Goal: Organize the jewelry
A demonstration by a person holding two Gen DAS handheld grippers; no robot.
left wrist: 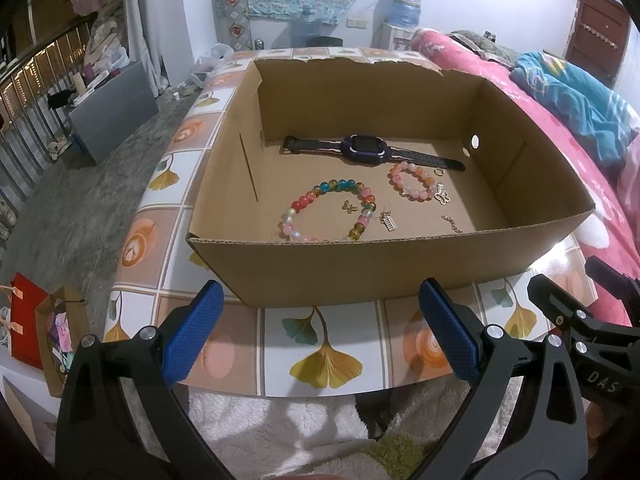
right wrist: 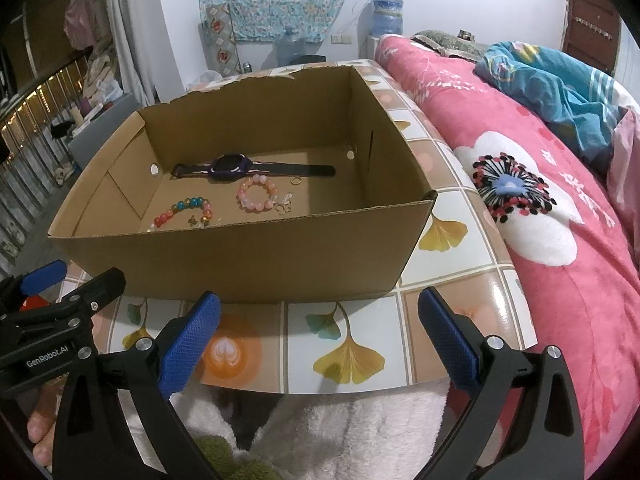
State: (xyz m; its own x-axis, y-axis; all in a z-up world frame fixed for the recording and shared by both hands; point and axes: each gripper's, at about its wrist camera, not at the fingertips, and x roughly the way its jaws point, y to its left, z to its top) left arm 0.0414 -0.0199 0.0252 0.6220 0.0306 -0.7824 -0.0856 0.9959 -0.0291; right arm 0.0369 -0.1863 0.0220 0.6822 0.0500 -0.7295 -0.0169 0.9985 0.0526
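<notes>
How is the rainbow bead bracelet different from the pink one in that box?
The rainbow bracelet mixes red, blue, green, yellow and pink beads; the pink bracelet keeps to pink and peach. The rainbow bracelet forms a wider loop, the pink a tighter one. The rainbow bracelet lies nearer the box's front wall, the pink closer to the watch. A butterfly charm sits inside the rainbow loop; the pink loop is empty. Both lie flat, with round glossy beads.

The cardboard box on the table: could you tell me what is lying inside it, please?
Inside the cardboard box lie a purple watch, a multicoloured bead bracelet, a pink bead bracelet and small gold charms. The near wall hides the floor's front strip.
</notes>
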